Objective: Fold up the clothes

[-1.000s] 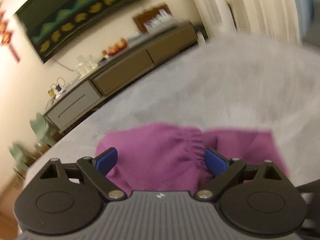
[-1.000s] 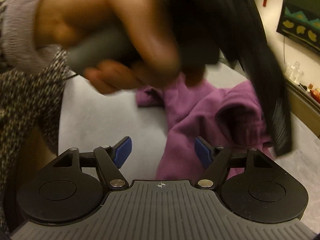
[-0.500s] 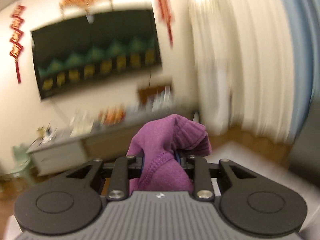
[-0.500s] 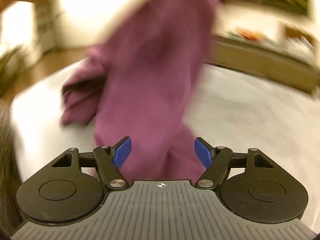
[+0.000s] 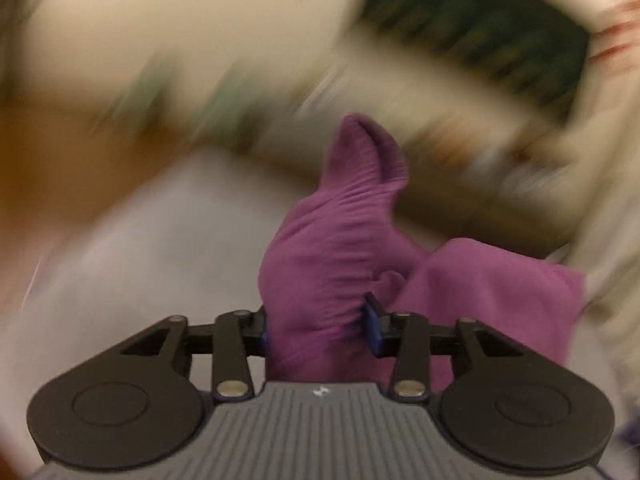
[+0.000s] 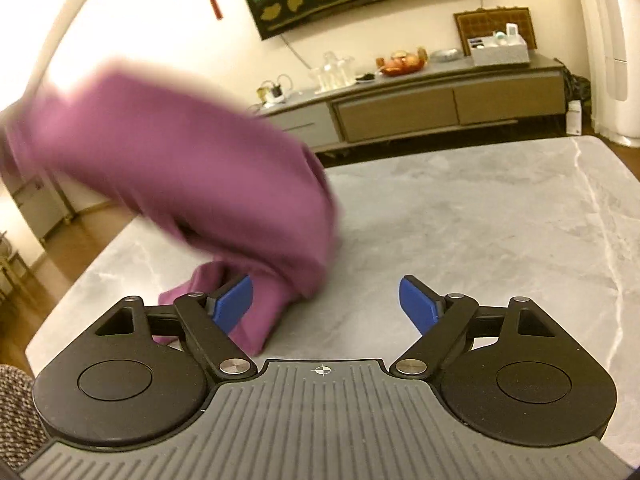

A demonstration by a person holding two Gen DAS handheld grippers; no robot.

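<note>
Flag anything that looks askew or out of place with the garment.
The purple garment is bunched, not flat: the left tool pinches a ribbed edge, and the rest hangs in a twisted drape, one end trailing on the marble table. The right tool is open, holding nothing.

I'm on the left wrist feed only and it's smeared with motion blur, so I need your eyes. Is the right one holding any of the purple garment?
Observer: No. The right tongs are open with nothing between them; the purple garment passes to their left side.
Operator: Does the cloth reach the table anywhere?
Observer: Yes, its lower end rests on the grey marble table, while the rest rises up and to the left.
Operator: Anything else on the table near it?
Observer: Nothing shows on the visible tabletop. The clutter sits on the sideboard by the far wall.
</note>
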